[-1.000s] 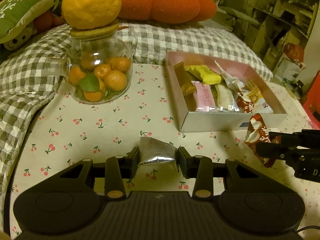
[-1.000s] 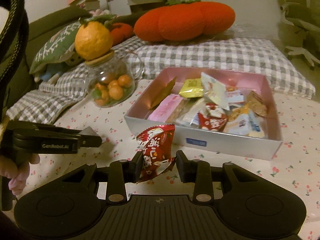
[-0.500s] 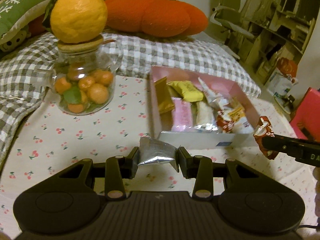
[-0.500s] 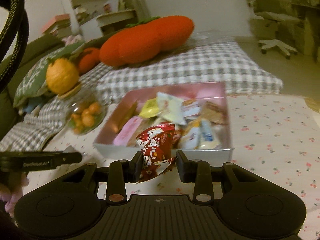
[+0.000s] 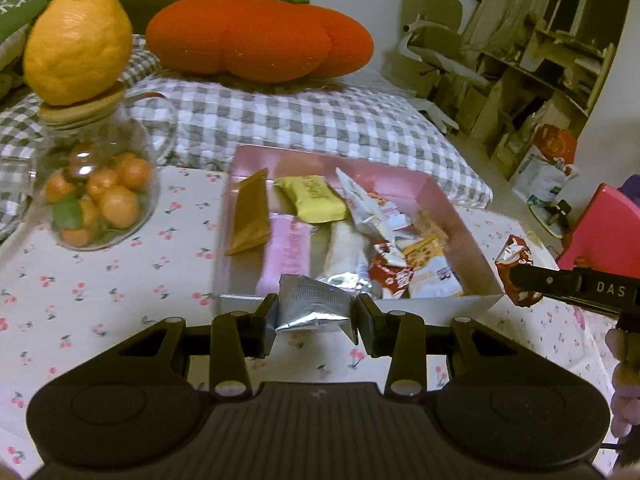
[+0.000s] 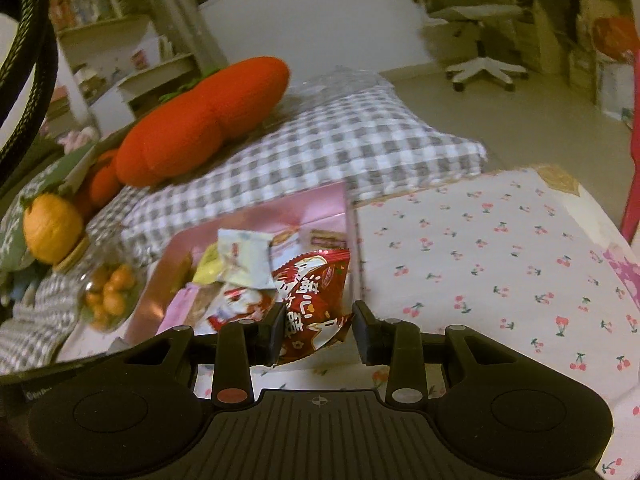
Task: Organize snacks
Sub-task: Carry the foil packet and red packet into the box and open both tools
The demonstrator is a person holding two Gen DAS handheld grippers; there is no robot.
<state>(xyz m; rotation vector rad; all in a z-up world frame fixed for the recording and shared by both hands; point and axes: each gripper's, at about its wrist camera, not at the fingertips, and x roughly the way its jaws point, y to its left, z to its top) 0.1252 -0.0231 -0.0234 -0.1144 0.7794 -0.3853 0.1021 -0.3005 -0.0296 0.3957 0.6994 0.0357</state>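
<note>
Snacks: most sit in the pink box (image 5: 432, 196) on the cherry-print surface (image 5: 120, 280); two are held in the air. Left gripper (image 5: 318, 312) pinches a silver packet (image 5: 312, 304) between its fingers, at the box's near wall. Right gripper (image 6: 320, 328) pinches a red packet (image 6: 312, 300), fingers closed on its lower half, top sticking up. In the left view the right gripper's tip (image 5: 536, 280) with the red packet (image 5: 514, 256) is just beside the box's right near corner.

Box contents: brown wrapper (image 5: 250, 212) leaning on the left wall, yellow bar (image 5: 312, 198), pink bar (image 5: 288, 256), white pouch (image 5: 368, 204), more red-and-white packets near the right front. Exact count unclear, right view is blurred.

Glass jar (image 5: 92, 188) of small oranges stands left of the box, well apart, with a large yellow citrus (image 5: 76, 42) on its lid. Checked cushion (image 5: 312, 120) lies behind the box, orange pumpkin plush (image 5: 256, 36) on it.
</note>
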